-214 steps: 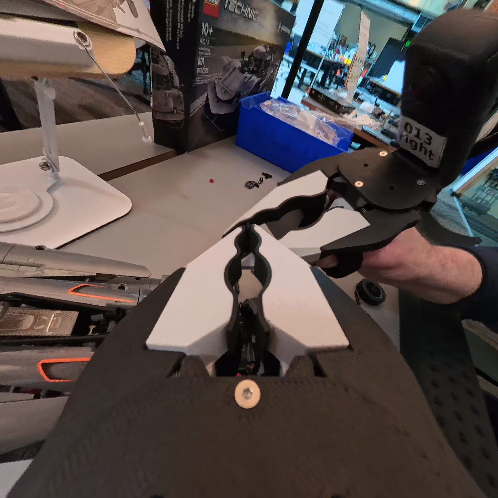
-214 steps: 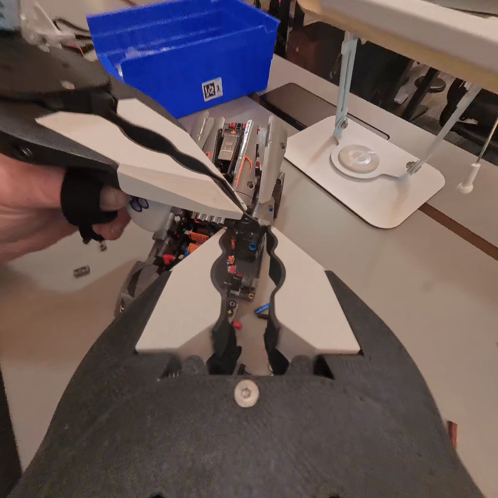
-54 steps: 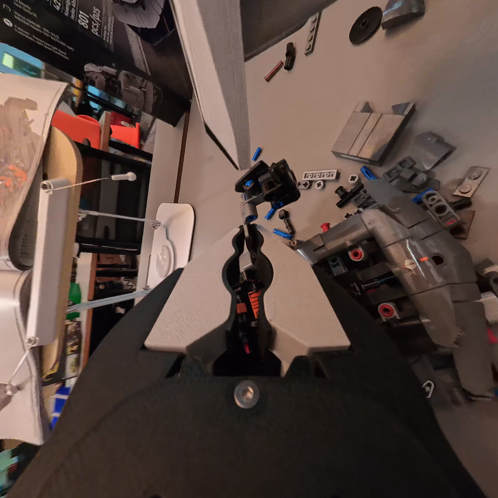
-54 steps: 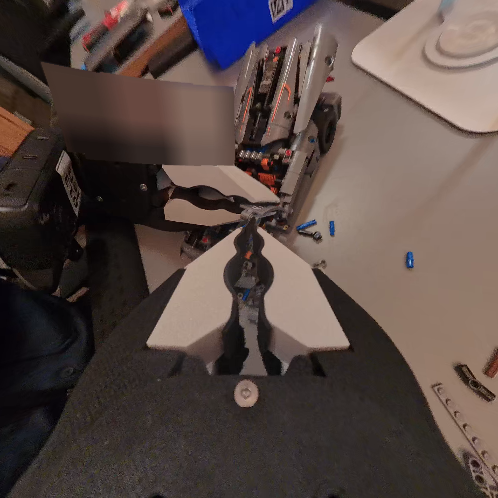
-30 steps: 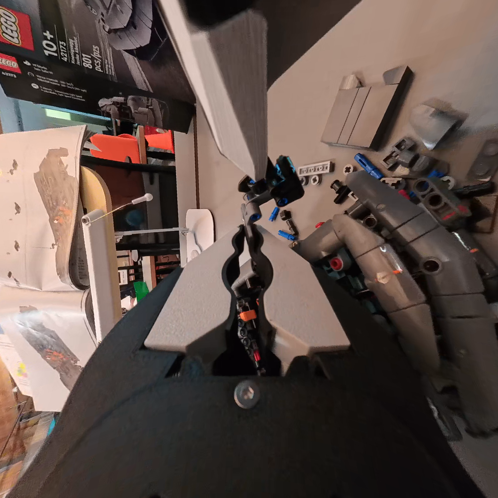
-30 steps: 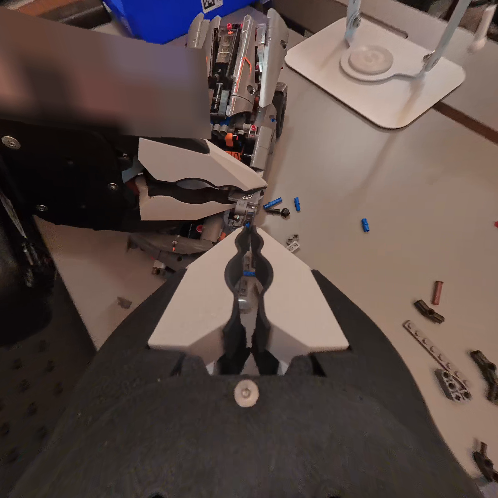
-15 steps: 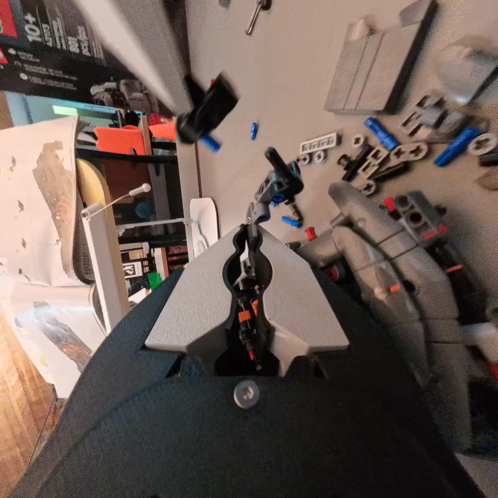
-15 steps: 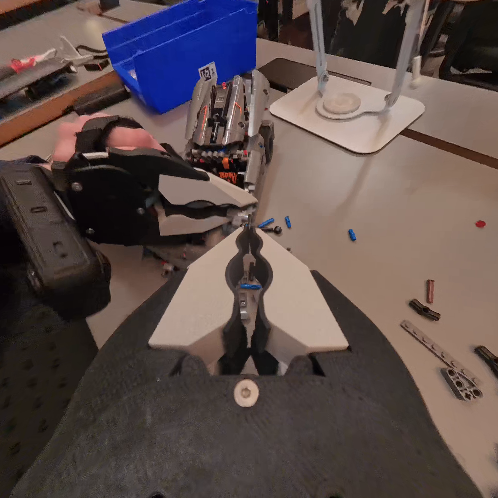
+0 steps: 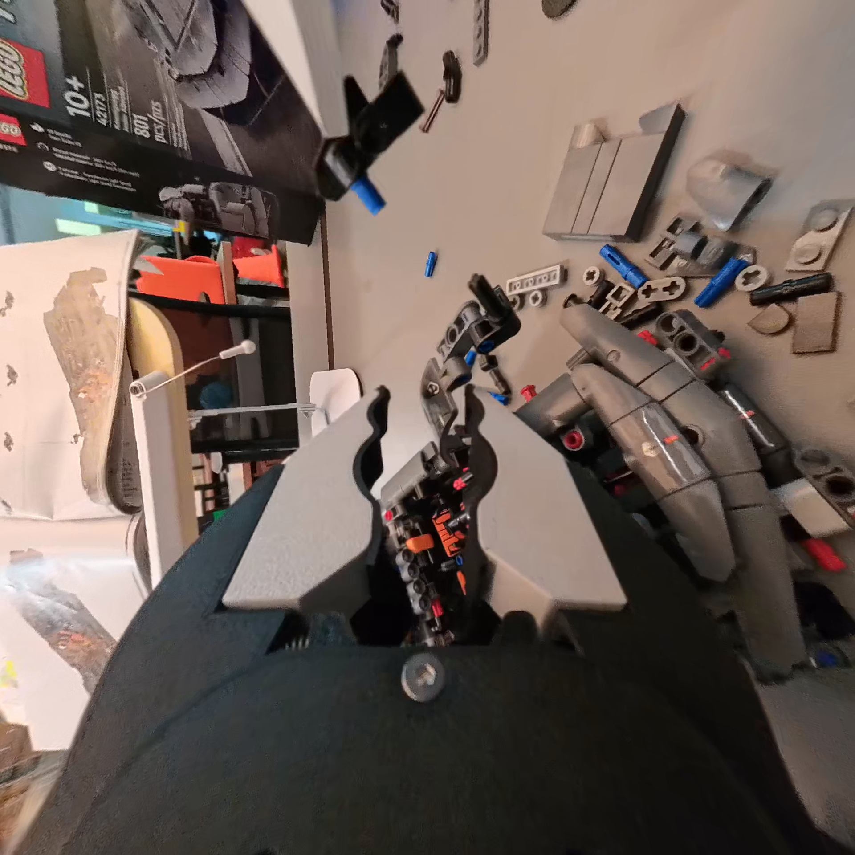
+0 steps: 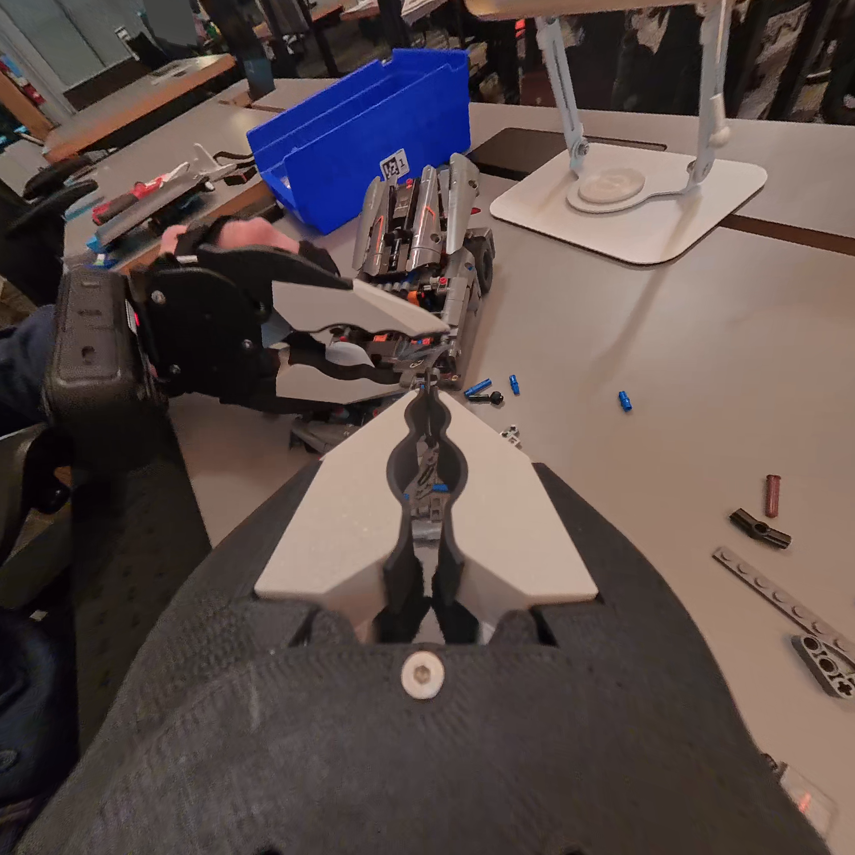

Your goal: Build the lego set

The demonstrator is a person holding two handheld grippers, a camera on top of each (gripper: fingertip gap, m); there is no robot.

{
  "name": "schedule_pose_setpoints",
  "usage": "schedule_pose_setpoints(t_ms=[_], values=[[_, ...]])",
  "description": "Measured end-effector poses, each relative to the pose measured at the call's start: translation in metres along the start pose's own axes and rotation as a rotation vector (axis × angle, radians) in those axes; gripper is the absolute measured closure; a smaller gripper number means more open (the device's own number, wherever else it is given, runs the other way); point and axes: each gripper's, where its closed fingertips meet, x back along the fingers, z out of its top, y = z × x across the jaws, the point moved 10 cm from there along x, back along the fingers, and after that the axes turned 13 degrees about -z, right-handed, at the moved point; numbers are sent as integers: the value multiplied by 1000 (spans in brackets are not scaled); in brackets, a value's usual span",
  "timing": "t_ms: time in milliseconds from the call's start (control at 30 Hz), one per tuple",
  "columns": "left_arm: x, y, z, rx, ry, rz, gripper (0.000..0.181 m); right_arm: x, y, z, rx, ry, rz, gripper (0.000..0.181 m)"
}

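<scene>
The left gripper (image 9: 423, 402) stood with its jaws apart around the rear of the grey and black brick-built car (image 10: 418, 231) on the pale table (image 10: 647, 351). The right gripper (image 10: 428, 393) was clamped on a small black connector piece with a blue pin (image 9: 365, 143), near the car's rear.

Left gripper (image 9: 423, 398) fingers apart; right gripper (image 10: 428, 393) clamped.

Left wrist view: rolled sideways, close over the model car (image 9: 671, 462).
Right wrist view: level, facing the same model car (image 10: 416, 231), slightly farther back.
</scene>
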Motion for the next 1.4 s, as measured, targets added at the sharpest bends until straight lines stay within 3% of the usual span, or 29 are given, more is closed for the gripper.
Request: schedule_pose_setpoints(t_ms=[133,267,400,567,667,800,1067,1167,1267,1400], values=[[10,-3,-5,37,20,-27,137,6,-1,1,-34,41,39,181],[30,-7,-6,106,95,-54,137,17,-6,4,-75,119,117,181],[55,-13,8,263,340,-180,135,24,-17,7,-110,212,227,181],[74,-20,27,568,752,-540,118,30,-34,11,-106,322,343,181],[77,-21,30,658,919,-651,133,30,-46,10,-66,343,396,181],[80,-15,31,653,998,-784,169,33,-55,11,-36,384,419,181],[85,-14,28,634,1036,-759,167,37,-62,12,31,417,371,181],[87,-15,27,655,1090,-808,145,37,-64,11,49,406,367,181],[87,-16,26,645,1076,-791,167,36,-66,11,56,400,369,181],[87,-15,24,633,1073,-788,167,37,-69,12,85,400,337,181]])
